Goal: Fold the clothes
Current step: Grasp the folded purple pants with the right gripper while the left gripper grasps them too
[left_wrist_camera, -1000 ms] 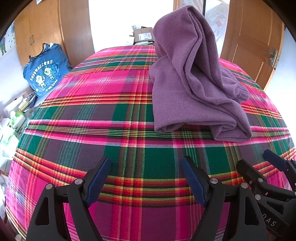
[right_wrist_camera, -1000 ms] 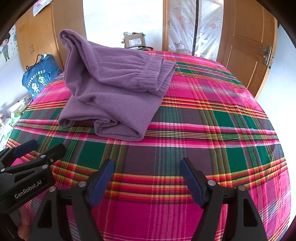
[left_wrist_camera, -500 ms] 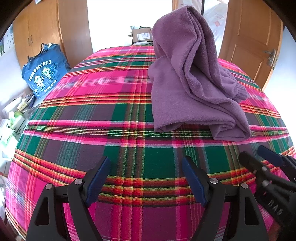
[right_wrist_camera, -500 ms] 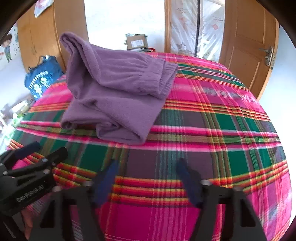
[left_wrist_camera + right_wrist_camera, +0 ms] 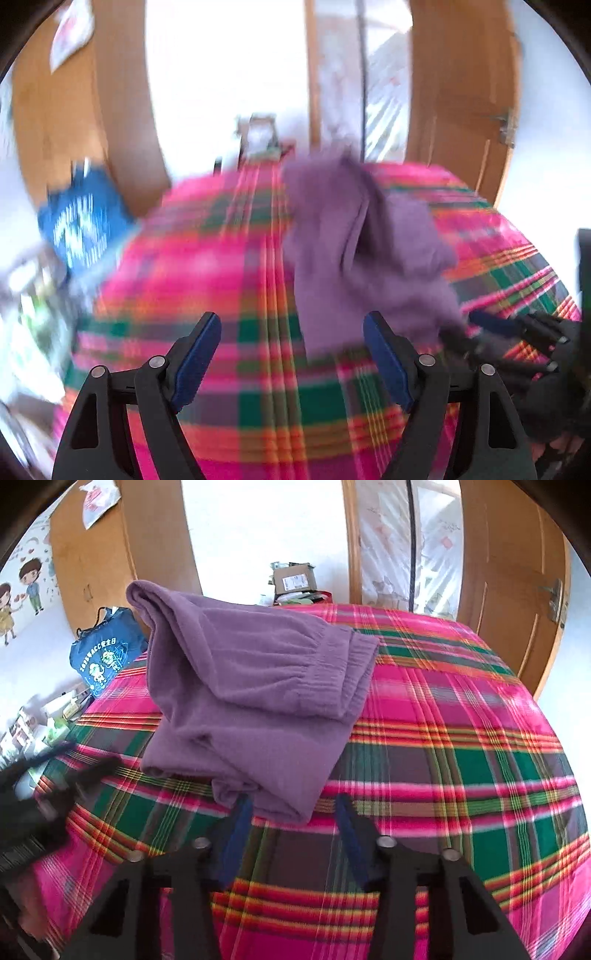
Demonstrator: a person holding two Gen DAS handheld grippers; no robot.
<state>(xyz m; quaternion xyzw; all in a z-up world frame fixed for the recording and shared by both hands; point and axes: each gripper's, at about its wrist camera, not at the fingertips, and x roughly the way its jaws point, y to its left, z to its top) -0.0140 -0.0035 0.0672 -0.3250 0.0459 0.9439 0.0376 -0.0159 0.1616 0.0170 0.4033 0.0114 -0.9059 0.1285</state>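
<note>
A folded purple garment lies on the plaid-covered table, at 12 o'clock from the empty, wide-open right gripper. The left gripper is also spread and empty. A blue bag stands at 10 o'clock, contents hidden.

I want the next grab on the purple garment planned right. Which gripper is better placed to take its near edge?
Probably the right gripper: its open fingers sit at the near folded edge of the purple garment. The left gripper is open over bare plaid cloth, beside the garment, in a motion-blurred view.
</note>
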